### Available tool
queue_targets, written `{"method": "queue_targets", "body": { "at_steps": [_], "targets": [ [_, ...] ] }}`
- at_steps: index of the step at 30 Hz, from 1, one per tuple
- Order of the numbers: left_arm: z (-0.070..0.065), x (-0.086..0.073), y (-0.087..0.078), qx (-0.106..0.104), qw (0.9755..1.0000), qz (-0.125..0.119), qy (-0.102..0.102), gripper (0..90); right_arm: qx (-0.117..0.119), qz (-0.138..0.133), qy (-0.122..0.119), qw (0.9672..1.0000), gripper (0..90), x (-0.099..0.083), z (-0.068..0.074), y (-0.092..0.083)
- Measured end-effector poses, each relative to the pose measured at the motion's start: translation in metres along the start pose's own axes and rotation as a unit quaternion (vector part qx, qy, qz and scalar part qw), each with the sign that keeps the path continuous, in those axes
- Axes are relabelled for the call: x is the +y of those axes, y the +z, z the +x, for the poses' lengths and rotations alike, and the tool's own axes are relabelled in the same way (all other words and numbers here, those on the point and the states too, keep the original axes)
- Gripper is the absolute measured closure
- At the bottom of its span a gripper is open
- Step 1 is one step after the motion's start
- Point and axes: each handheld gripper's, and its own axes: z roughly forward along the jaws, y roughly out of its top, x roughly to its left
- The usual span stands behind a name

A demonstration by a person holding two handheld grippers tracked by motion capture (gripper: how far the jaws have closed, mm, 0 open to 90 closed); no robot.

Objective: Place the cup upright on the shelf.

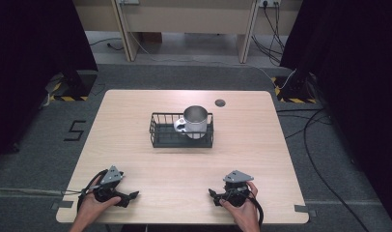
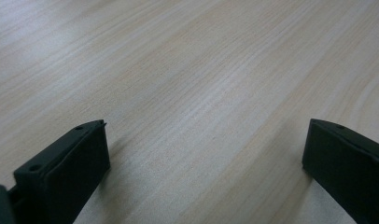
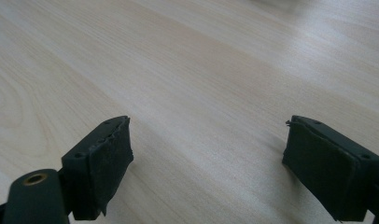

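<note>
My left gripper (image 1: 130, 196) lies in the lower left of the high view and my right gripper (image 1: 214, 195) in the lower right. Both rest low on the table (image 1: 184, 166), near its bottom edge. In the left gripper view my two black jaws stand wide apart, with only bare wood between them, and the right gripper view shows the same: jaws spread, nothing pinched. So I hold nothing in either one.

The metal mug (image 1: 196, 121) stands upright in the wire basket (image 1: 159, 130), in the right part of it, with its handle turned to the left of the picture. The basket sits in the middle of the frame, well apart from both my grippers.

I judge that the carrying work is at its end: the mug is inside the basket and my jaws are free and away from it. If something is left, it is only to lift the mug out, and for this I must first reach up to the centre
</note>
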Motion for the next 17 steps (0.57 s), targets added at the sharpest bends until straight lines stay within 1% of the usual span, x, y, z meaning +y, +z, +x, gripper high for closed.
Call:
{"method": "queue_targets", "body": {
  "at_steps": [2,3,4,6,7,17],
  "targets": [
    [0.0,0.0,0.0,0.0,1.0,0.0,0.0,0.0,-0.012,0.006,-0.015,0.9998,13.9,0.0001,0.0015,0.0011],
    [-0.0001,-0.0001,0.0,0.0,1.0,0.0,0.0,0.0,-0.018,0.011,-0.021,0.9996,11.9,0.0003,0.0028,0.0016],
    [-0.0001,-0.0001,0.0,0.0,1.0,0.0,0.0,0.0,-0.018,0.013,-0.022,0.9995,9.8,0.0004,0.0029,0.0022],
    [0.0,0.0,0.0,0.0,1.0,0.0,0.0,0.0,-0.019,0.022,-0.021,0.9994,0.3,0.0012,0.0031,0.0041],
    [-0.0001,-0.0001,0.0,0.0,1.0,0.0,0.0,0.0,-0.023,0.026,-0.018,0.9992,0.2,0.0016,0.0029,0.0052],
    [-0.0001,-0.0001,0.0001,0.0,1.0,-0.001,0.0,0.0,-0.023,0.026,-0.018,0.9992,0.2,0.0017,0.0029,0.0052]
  ]
}}
